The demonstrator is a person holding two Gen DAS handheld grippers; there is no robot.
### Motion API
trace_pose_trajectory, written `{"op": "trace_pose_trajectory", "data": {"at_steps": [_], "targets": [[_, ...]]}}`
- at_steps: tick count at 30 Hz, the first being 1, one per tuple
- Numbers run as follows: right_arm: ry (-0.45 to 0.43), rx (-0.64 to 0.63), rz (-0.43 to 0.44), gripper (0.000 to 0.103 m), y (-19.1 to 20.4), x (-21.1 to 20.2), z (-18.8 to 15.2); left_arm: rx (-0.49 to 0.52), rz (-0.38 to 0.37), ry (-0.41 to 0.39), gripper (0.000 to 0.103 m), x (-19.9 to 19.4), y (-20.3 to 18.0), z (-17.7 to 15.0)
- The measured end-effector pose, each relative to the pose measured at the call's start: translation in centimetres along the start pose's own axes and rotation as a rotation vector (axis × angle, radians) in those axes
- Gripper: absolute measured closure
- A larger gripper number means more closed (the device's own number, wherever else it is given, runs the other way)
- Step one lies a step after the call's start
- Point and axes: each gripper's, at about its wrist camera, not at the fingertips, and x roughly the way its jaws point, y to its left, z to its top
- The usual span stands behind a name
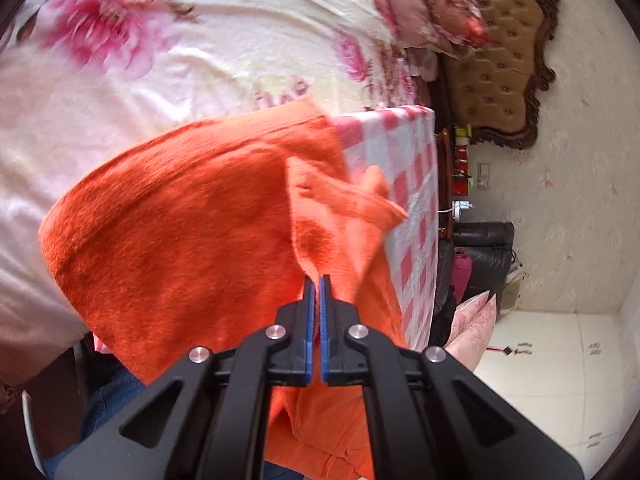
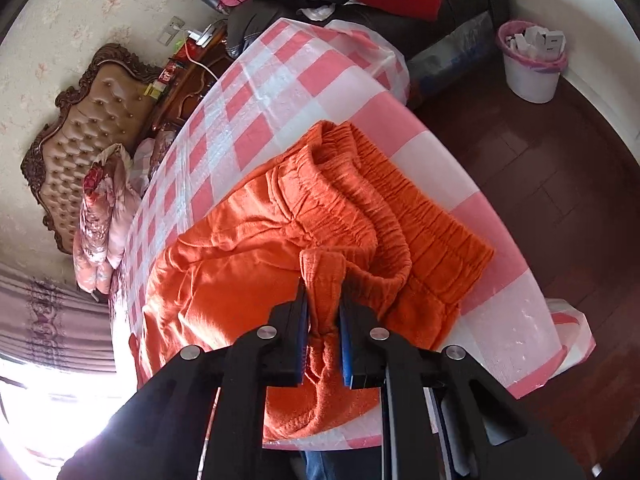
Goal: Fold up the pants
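The orange pants (image 2: pixel 248 248) lie bunched on the bench (image 2: pixel 280 80) with its pink-and-white checked cover, waistband rumpled toward the far edge and one side hanging over the near edge. By my reckoning the folding has barely begun: nothing lies flat or doubled neatly, so the smoothing and every fold are still ahead.

The right claw (image 2: pixel 323 312) is clamped on a thick wad of the waistband cloth. The left claw (image 1: pixel 319 300) is pressed together, a thin edge of the fabric caught between its blue pads.

Only the right wrist view shows the elastic waistband, the white bin (image 2: pixel 532 64) on the dark floor and the heap of clothes beyond the bench. Only the left one shows the flowered bedspread (image 1: pixel 160 60) just behind the pants.
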Motion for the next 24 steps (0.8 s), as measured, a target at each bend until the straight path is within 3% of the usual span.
{"op": "trace_pose_trajectory", "data": {"at_steps": [4, 7, 11, 14, 17, 24], "targets": [[0.013, 0.035, 0.077, 0.089, 1.2, -1.1, 2.1, 0.071, -0.035, -0.021, 0.102, -1.0, -5.3, 1.2], [0.016, 0.038, 0.14, 0.09, 4.3, -1.6, 6.6, 0.108, -0.052, 0.003, 0.102, 0.1, -11.3, 3.8], [-0.162, -0.094, 0.267, 0.09, 11.2, -5.3, 12.8, 0.122, -0.11, -0.041, 0.102, 0.1, -19.1, 7.2], [-0.239, -0.175, 0.284, 0.09, 12.7, -7.6, 12.8, 0.193, -0.157, -0.105, 0.102, -2.8, -21.9, 6.2], [-0.213, -0.169, 0.217, 0.09, 10.2, -6.7, 11.5, 0.234, -0.135, -0.107, 0.102, -4.8, -19.8, 4.3], [-0.12, -0.048, 0.077, 0.09, -0.6, -3.1, 5.8, 0.231, -0.008, -0.083, 0.102, -7.1, -4.5, -3.3]]}}
